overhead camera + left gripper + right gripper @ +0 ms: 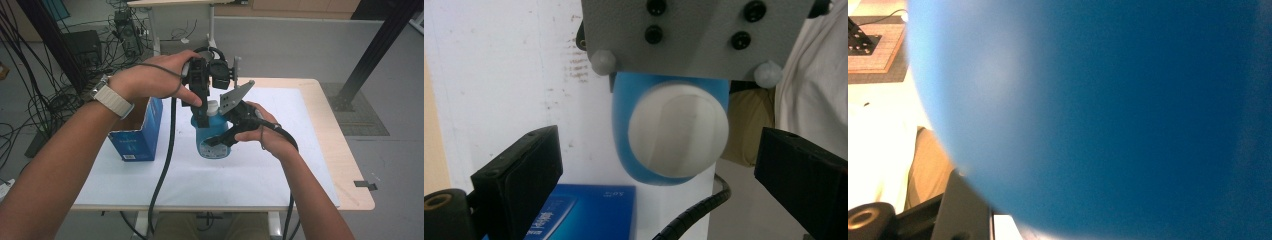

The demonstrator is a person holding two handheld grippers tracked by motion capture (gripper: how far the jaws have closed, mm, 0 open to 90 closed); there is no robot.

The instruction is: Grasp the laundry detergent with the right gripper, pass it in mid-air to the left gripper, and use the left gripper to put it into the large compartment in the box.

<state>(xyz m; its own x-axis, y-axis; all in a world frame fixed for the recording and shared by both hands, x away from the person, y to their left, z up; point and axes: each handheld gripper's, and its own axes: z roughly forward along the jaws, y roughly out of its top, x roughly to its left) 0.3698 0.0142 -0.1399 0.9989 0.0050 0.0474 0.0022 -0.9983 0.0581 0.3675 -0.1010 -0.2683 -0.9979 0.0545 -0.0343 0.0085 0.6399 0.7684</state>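
Blue bottle point(212, 137): stood upright near the middle of the table, on the white sheet point(300, 165) that is spread over the tabletop; a white cap point(213, 106) is seen on top of it.
Right gripper point(220, 140): held level from the table's right side against the bottle's body; its jaws are clamped on the blue bottle, whose blue wall is pressed close to the camera in the right gripper view.
Left gripper point(200, 117): held above the bottle, pointed down at the cap; in the left gripper view its jaws are set wide apart on either side of the white cap point(678, 131), and no contact with it is seen.
Blue box point(137, 135): placed near the table's left edge, just beside the bottle, its top opened.
Grey plate point(235, 95): carried on the right gripper, tilted above the bottle's shoulder.
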